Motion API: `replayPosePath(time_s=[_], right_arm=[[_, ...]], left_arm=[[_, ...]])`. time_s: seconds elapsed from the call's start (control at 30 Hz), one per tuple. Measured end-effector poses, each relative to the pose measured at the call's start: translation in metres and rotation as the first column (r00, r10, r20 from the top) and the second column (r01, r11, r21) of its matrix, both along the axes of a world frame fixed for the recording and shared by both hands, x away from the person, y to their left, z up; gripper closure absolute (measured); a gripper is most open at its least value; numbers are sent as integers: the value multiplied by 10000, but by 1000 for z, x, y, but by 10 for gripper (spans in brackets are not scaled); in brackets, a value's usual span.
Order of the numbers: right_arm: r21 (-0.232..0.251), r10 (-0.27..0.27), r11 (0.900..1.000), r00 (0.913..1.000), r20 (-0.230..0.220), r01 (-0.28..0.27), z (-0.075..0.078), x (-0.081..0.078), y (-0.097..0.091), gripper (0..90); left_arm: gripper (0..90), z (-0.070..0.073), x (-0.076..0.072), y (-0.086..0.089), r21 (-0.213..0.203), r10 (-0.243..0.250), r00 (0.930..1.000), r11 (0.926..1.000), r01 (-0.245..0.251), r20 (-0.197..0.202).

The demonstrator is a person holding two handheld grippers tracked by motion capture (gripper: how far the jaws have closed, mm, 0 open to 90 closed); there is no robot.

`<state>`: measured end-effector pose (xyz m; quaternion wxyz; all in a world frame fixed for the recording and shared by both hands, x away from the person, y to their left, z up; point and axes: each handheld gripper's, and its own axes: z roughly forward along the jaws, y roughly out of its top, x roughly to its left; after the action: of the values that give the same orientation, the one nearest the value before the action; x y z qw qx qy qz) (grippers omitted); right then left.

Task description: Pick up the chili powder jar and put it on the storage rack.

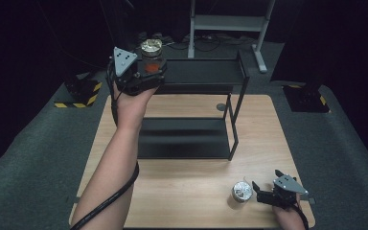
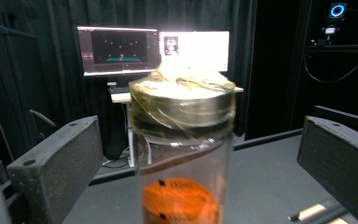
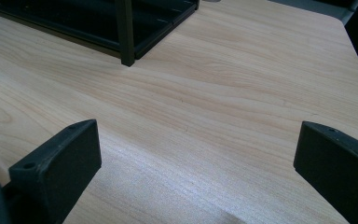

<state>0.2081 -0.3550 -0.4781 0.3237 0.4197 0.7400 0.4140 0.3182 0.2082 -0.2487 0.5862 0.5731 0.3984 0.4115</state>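
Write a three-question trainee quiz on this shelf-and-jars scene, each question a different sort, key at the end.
1. True or false: the left hand-held gripper is clamped on the jar on the top shelf.
2. Where does the second jar stand? A) lower shelf B) wooden table C) floor
3. Fill in: the clear jar between the left jaws has a ____ label low on its side.

Key: 1. False, the jaws stand apart from it on both sides. 2. B, on the table, just beside the open right hand-held gripper. 3. Orange.

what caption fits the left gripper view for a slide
Left gripper open, jaws apart either side of a clear foil-capped jar standing on the black shelf.
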Motion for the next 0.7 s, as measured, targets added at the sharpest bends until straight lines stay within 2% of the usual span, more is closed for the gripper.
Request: replayPosePath(time_s=[0.27, 0.7], right_arm=[[-50, 10, 10000, 10000, 3, -10, 0, 0, 1, 0], [-119, 33, 9999, 10000, 0, -33, 0, 0, 1, 0]], left_arm=[[4, -6, -22, -1, 10, 101, 9999, 9999, -101, 12], [4, -18, -60, 8, 285, 19, 9994, 9996, -29, 340]])
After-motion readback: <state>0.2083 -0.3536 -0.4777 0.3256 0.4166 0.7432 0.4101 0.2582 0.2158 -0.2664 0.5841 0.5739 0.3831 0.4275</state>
